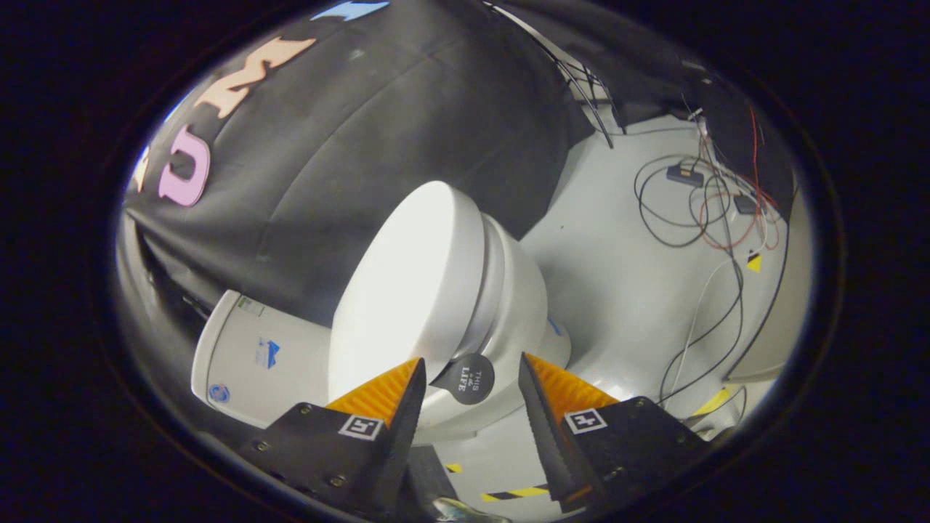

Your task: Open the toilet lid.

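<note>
A white ceramic toilet (508, 290) is seen on a pale grey floor (625, 240), its glossy white oval lid (407, 283) closed, with a round black tab (465, 378) at the lid's front edge. The gripper (471, 372) is held with jaws wide, nothing gripped, the tab lying between the tips. Black cloth (349, 145) is hung behind; loose black, white and red cables (697, 211) are strewn over the floor beyond
</note>
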A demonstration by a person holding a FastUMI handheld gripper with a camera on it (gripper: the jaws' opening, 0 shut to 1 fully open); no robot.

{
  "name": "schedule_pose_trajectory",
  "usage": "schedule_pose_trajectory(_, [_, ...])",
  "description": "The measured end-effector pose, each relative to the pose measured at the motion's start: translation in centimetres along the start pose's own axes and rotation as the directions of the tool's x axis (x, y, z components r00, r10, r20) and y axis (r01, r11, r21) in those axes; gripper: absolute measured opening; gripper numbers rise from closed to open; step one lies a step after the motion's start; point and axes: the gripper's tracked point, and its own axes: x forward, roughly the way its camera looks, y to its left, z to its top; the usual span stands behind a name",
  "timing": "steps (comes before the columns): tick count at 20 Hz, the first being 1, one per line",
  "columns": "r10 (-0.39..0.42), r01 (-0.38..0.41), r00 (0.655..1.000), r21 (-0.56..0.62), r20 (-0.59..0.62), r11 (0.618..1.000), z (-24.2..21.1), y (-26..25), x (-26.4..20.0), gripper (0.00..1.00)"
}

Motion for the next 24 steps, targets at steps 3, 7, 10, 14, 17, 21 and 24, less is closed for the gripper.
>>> schedule_pose_trajectory(3, [0.047, -0.044, 0.998, 0.058, -0.042, 0.997, -0.8, 1.1, 0.7, 0.75])
schedule_pose_trajectory(7, [-0.025, 0.028, 0.999, 0.073, -0.035, 0.997, -0.5, -0.7, 1.3, 0.32])
schedule_pose_trajectory(10, [0.053, -0.044, 0.998, 0.172, -0.047, 0.984, -0.4, 0.1, 1.5, 0.18])
schedule_pose_trajectory(14, [0.105, -0.090, 0.993, 0.221, -0.058, 0.971, 1.8, -1.3, -3.2, 0.10])
schedule_pose_trajectory(17, [0.093, -0.079, 0.993, 0.175, -0.074, 0.981, -0.6, 0.5, 1.6, 0.01])
schedule_pose_trajectory(21, [0.090, -0.085, 0.994, 0.080, -0.058, 0.993, 0.1, 2.3, 0.0, 0.01])
schedule_pose_trajectory(24, [0.094, -0.092, 0.995, 0.038, -0.040, 0.995, 0.7, 3.6, -1.2, 0.01])
